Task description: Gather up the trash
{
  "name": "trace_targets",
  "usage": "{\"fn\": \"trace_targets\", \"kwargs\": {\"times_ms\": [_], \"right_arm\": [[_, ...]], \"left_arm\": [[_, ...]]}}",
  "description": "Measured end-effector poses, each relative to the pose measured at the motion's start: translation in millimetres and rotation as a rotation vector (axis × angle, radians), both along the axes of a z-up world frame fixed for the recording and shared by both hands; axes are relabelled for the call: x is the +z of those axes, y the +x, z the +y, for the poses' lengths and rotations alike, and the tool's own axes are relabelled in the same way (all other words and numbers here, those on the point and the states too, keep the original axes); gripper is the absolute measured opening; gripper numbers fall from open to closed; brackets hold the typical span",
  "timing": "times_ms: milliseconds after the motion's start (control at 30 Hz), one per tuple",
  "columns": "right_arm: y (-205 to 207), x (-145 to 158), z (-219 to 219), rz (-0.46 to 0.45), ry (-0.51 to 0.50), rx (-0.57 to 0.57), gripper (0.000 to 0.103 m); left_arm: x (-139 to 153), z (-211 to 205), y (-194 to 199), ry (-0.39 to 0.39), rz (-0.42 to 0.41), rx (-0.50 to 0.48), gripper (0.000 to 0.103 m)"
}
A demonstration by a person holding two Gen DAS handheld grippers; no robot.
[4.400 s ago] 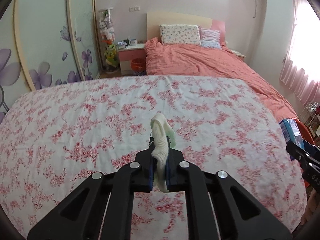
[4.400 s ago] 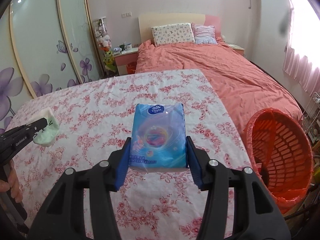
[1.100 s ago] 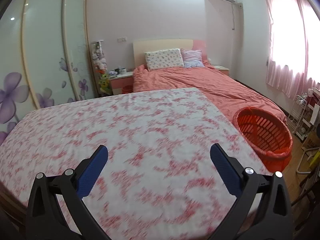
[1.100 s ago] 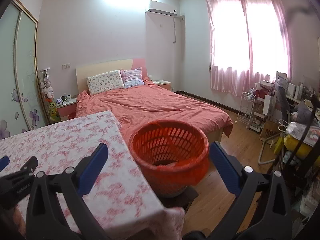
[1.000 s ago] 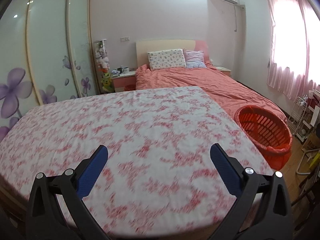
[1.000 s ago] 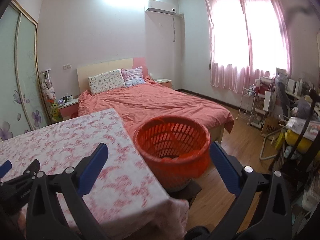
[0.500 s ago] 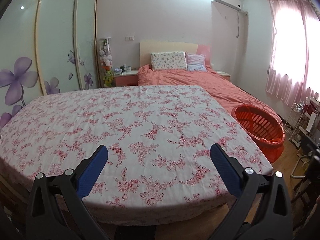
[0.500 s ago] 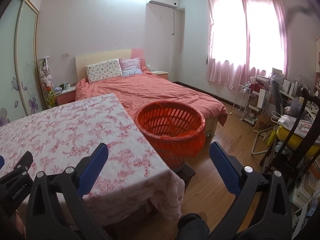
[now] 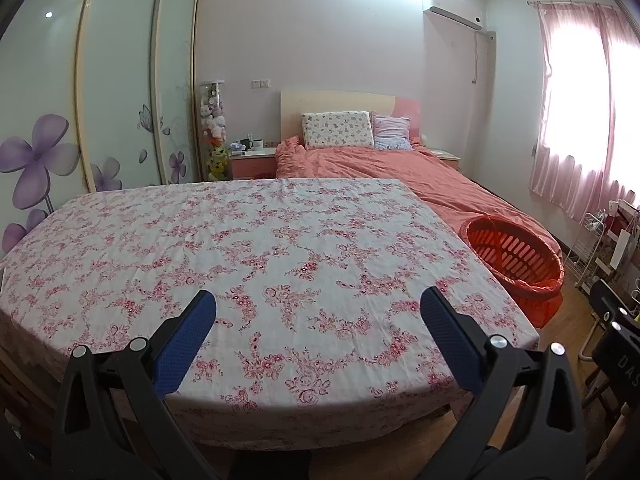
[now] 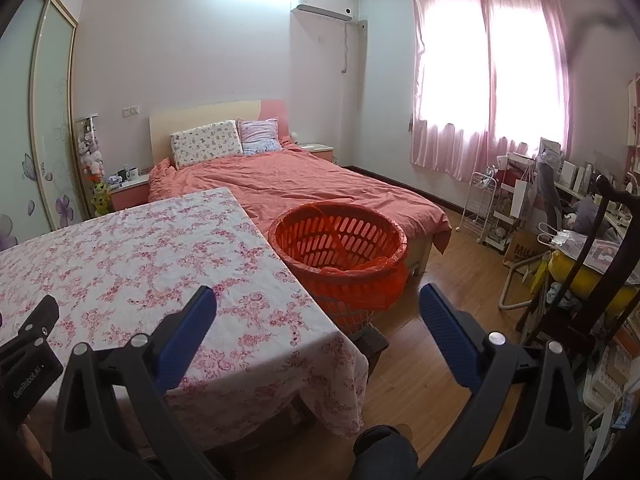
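**Table bare, both grippers empty, basket waiting at the corner**

Both tools hang back from the table with nothing in them. The left gripper (image 9: 318, 312) has its blue pads spread wide, looking across the flowered tablecloth (image 9: 256, 240); the right gripper (image 10: 318, 312) is just as wide open and also holds nothing, aimed more toward the floor beyond the table's corner. Each is held roughly level, a little above the cloth, pointing at twelve o'clock toward the bed (image 9: 384, 164).

The orange basket (image 10: 340, 248) stands on the floor just beside the table's far right corner, at about two o'clock from the left tool and dead ahead of the right one. I can't see what lies at its bottom from here.

No trash shows on the cloth, so the collecting looks finished, I'd judge. If anything remains, the sensible thing is a slow sweep of the table's edges and the floor before withdrawing, keeping the jaws wide so a pickup needs no fuss.
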State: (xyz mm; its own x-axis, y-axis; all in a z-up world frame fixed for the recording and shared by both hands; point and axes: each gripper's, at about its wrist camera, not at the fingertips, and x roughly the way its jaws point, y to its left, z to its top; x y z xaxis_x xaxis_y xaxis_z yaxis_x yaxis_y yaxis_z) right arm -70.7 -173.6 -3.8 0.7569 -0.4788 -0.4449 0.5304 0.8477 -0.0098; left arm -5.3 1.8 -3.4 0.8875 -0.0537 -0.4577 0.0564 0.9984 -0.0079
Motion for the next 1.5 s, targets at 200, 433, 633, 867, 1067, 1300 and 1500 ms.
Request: {"fn": "trace_targets", "kwargs": {"times_ms": [200, 433, 633, 867, 1067, 1300, 1500], "right_arm": [[-1.2, -0.2, 0.1, 0.006, 0.010, 0.008, 0.099], [-1.6, 0.6, 0.8, 0.003, 0.007, 0.007, 0.099], [-1.7, 0.4, 1.0, 0.003, 0.007, 0.005, 0.099], [-2.7, 1.8, 0.8, 0.003, 0.005, 0.004, 0.099], [-2.5, 1.8, 1.1, 0.002, 0.005, 0.003, 0.099], [-2.3, 1.8, 1.0, 0.002, 0.005, 0.002, 0.099], [-2.4, 1.7, 0.9, 0.002, 0.005, 0.004, 0.099]], "left_arm": [[0.6, 0.6, -2.6, -0.001, 0.004, 0.005, 0.101], [2.2, 0.8, -4.6, 0.000, -0.001, 0.000, 0.101], [4.5, -0.1, -6.1, 0.008, -0.006, 0.000, 0.101], [5.6, -3.0, -8.0, 0.016, -0.011, -0.018, 0.101], [6.3, -4.6, -8.5, 0.017, -0.013, -0.025, 0.101], [6.2, -5.6, -9.6, 0.020, -0.011, -0.030, 0.101], [6.1, -6.1, -9.2, 0.019, -0.008, -0.028, 0.101]]}}
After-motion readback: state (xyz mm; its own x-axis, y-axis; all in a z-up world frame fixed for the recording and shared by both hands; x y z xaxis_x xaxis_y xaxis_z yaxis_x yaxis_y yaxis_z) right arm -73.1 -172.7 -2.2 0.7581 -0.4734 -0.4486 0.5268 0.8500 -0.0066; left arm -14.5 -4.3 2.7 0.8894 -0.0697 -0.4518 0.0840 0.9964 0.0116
